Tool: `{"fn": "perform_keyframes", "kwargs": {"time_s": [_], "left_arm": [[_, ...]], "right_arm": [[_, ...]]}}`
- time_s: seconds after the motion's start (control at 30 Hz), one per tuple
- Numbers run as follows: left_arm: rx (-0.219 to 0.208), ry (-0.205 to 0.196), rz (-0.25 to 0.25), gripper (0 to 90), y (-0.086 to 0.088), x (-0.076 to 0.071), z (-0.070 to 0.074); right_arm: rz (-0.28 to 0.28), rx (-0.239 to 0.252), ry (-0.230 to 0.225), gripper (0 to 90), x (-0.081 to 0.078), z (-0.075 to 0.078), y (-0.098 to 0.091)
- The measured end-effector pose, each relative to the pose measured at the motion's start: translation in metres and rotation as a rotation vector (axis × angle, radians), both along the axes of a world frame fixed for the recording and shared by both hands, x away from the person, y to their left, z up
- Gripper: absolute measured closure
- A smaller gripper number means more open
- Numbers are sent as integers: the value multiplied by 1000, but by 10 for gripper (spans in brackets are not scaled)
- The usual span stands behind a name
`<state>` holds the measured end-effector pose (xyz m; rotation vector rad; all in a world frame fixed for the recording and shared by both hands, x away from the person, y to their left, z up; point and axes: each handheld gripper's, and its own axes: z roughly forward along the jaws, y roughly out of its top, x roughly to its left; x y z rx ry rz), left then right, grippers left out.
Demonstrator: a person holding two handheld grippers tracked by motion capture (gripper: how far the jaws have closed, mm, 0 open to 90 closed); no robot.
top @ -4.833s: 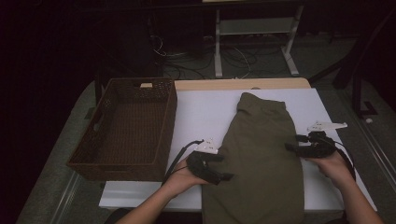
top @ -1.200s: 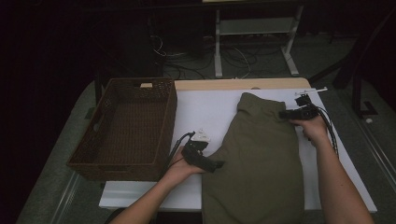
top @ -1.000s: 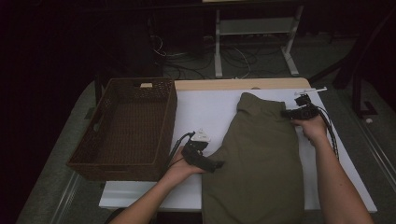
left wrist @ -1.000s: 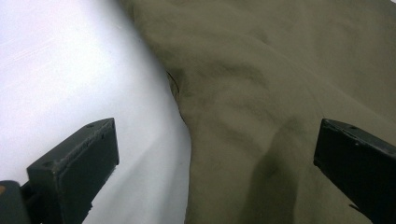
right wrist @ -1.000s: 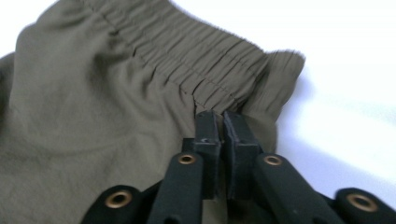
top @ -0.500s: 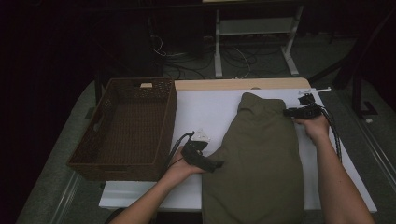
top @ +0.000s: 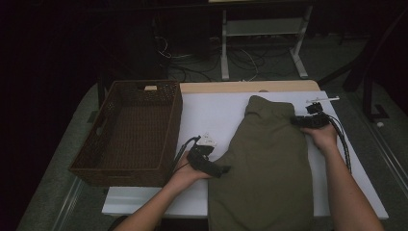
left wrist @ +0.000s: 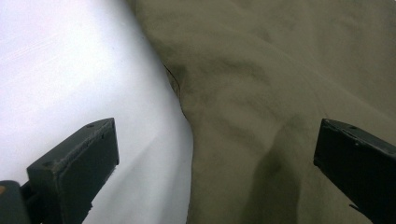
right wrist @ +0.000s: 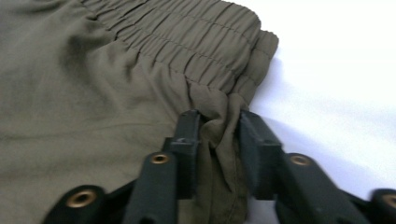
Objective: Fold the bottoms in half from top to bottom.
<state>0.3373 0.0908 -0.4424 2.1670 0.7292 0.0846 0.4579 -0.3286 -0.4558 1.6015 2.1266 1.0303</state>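
A white table (top: pixel 216 113) in a dark room held a wicker basket (top: pixel 130 132) and olive trousers (top: pixel 269 163); the left gripper (left wrist: pixel 205 154) gaped wide, while the right gripper (right wrist: pixel 218 135), its jaws just closing, pinched the trousers' edge.

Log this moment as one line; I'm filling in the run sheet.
left hand-held gripper: open over garment edge | right hand-held gripper: jaws just closing, waistband fold pinched between | basket: left of garment
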Motion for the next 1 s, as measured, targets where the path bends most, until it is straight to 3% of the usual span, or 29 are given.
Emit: {"fn": "perform_keyframes", "kwargs": {"time_s": [0.27,0.43,0.63,1.0], "left_arm": [[4,1,4,0,0,-3,-1],[-2,-1,10,0,-1,-4,-1],[-5,-1,7,0,-5,0,0],[-33,-6,22,6,-15,15,3]], "right_arm": [[33,-2,-16,856,1,-1,-1],[27,15,-23,863,0,1,-2],[34,0,-31,863,0,3,-1],[41,-11,-25,862,1,4,-1]]}}
